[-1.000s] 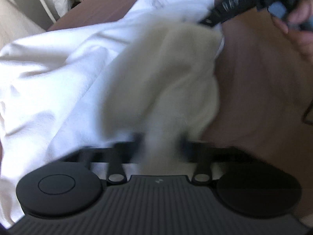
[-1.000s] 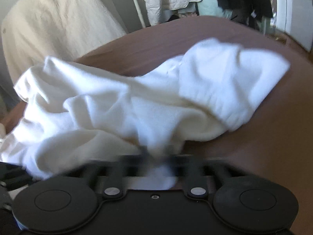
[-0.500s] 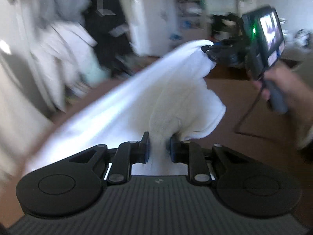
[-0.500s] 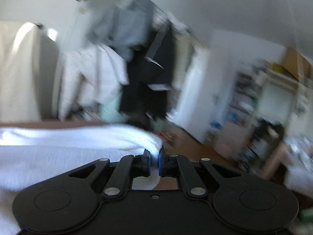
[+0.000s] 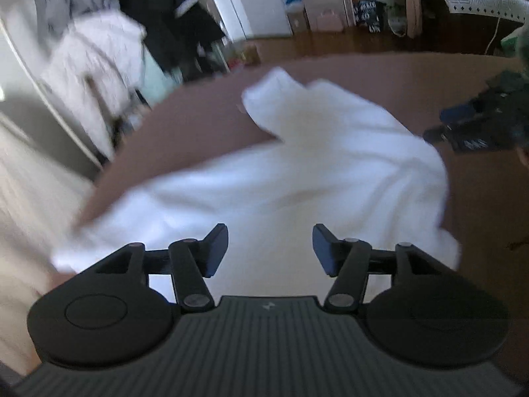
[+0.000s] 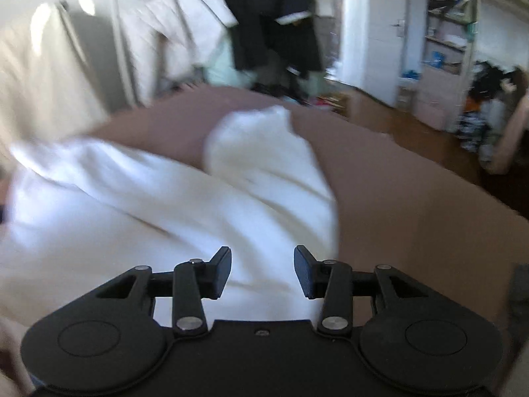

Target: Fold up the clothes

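Both tongs apart over the white garment [image 5: 297,178]
Rumpled sleeve [image 6: 264,145], upper centre: a careless grab could bunch layers on the table [image 5: 479,205].

Home bedroom, hanging coats [image 6: 281,16], white door [image 6: 373,33], cluttered shelves [image 6: 446,33]

A brown tabletop [image 5: 347,72] fills the middle of both views, its far edge curving across the frame. Beyond it, in the upper left, blurred dark coats [image 6: 277,16] and a pale quilted jacket [image 5: 96,53] hang together. A white door [image 6: 373,33] stands in the upper centre of the right view, with open shelves [image 6: 446,33] to its right. Wooden floor [image 5: 330,41] shows past the tabletop's edge. Daylight falls bright on a cream cloth [image 6: 36,76] at the far left.
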Demonstrator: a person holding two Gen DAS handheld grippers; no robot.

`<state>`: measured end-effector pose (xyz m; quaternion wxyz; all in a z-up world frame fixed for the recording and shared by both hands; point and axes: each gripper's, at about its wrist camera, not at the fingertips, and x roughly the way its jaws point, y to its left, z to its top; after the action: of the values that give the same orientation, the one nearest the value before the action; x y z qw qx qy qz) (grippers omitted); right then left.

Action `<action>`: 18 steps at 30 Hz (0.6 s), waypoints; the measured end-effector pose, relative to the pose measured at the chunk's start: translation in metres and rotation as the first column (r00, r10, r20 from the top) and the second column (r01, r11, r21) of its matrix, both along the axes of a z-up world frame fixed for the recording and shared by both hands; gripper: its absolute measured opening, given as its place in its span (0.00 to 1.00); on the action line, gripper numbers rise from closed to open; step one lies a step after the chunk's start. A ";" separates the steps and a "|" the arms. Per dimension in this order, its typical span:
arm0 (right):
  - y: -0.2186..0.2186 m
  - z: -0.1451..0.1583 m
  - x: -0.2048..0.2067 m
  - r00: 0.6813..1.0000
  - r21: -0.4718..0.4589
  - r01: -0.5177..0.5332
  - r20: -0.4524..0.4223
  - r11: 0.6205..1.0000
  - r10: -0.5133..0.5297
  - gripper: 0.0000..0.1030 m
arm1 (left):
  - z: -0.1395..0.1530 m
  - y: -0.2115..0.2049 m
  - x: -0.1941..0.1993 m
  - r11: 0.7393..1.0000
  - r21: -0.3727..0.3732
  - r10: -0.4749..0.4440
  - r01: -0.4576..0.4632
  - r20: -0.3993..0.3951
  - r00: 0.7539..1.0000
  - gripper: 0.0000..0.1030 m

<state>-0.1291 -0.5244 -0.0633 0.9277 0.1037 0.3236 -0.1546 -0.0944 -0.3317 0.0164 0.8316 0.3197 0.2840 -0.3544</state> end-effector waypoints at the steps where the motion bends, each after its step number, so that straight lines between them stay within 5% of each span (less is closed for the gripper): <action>1: 0.009 0.010 0.007 1.000 0.012 0.001 0.006 1.000 -0.001 0.46 | 0.012 -0.014 0.015 1.000 0.015 0.021 -0.022 0.015 1.000 0.56; 3: 0.026 0.030 0.020 1.000 0.037 0.006 0.017 0.999 -0.006 0.46 | 0.035 -0.043 0.046 0.997 0.045 0.063 -0.066 0.047 0.997 0.56; 5: 0.049 0.059 0.032 0.999 0.075 0.053 0.001 0.996 -0.053 0.46 | 0.065 -0.052 0.074 0.985 -0.003 0.170 -0.170 0.053 0.984 0.56; 10: 0.098 0.118 0.033 0.989 0.090 -0.103 0.114 0.991 0.092 0.50 | 0.102 -0.017 0.095 0.923 -0.157 0.339 -0.351 -0.094 0.936 0.60; 14: 0.125 0.143 0.042 0.966 0.109 -0.238 0.131 0.965 0.223 0.50 | 0.095 0.021 0.097 0.897 -0.130 0.414 -0.422 -0.087 0.906 0.60; 18: 0.147 0.159 0.073 0.925 0.172 -0.378 0.098 0.909 0.367 0.51 | 0.075 0.061 0.143 0.848 -0.105 0.510 -0.520 -0.107 0.853 0.60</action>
<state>-0.0561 -0.3779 0.0954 0.9360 0.1320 0.3208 0.0597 0.0484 -0.2712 0.0917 0.9040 0.1634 0.3664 -0.1478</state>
